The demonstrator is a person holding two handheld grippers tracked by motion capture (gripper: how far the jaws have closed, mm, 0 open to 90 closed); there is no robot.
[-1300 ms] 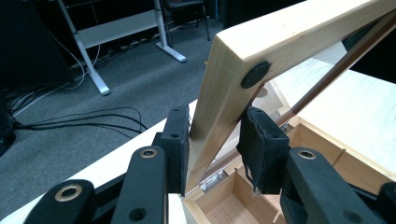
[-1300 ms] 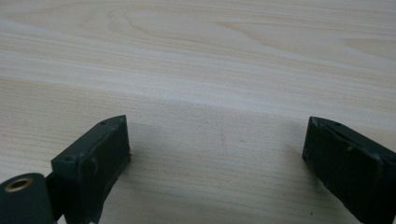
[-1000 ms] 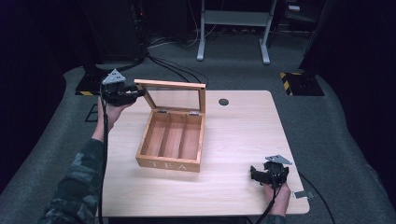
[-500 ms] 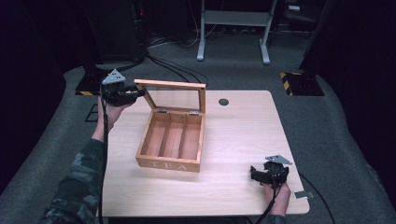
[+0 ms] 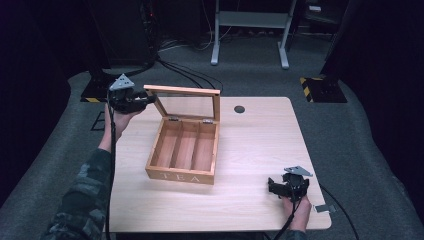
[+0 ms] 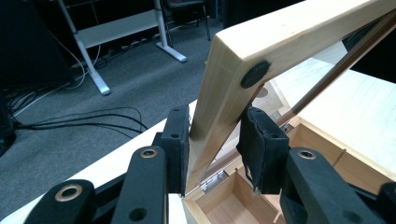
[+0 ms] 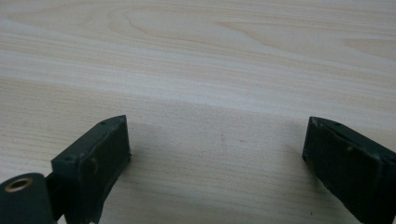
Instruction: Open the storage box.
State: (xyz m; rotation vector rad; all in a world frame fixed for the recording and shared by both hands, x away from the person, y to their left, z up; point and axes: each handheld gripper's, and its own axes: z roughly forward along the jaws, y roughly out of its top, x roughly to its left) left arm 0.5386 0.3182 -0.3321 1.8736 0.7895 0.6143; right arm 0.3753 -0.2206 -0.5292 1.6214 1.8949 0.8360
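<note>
Near edge: right gripper (image 5: pixel 288 189) rests open and empty on the table (image 5: pixel 250 210); mid-table, the tea box (image 5: pixel 184 150), light, rigid wood; beyond, left gripper (image 6: pixel 212 149) clamps its fragile glazed lid (image 6: pixel 233 79) by the corner frame, the soundest hold.

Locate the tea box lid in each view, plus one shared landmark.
High view: lid stands raised at upper centre-left, its left corner in the left gripper.
Left gripper view: lid frame rises between the jaws, centre to upper right.
Right gripper view: bare table between open jaws; lid outside this frame.
Shared landmark: the light wood tabletop.
</note>
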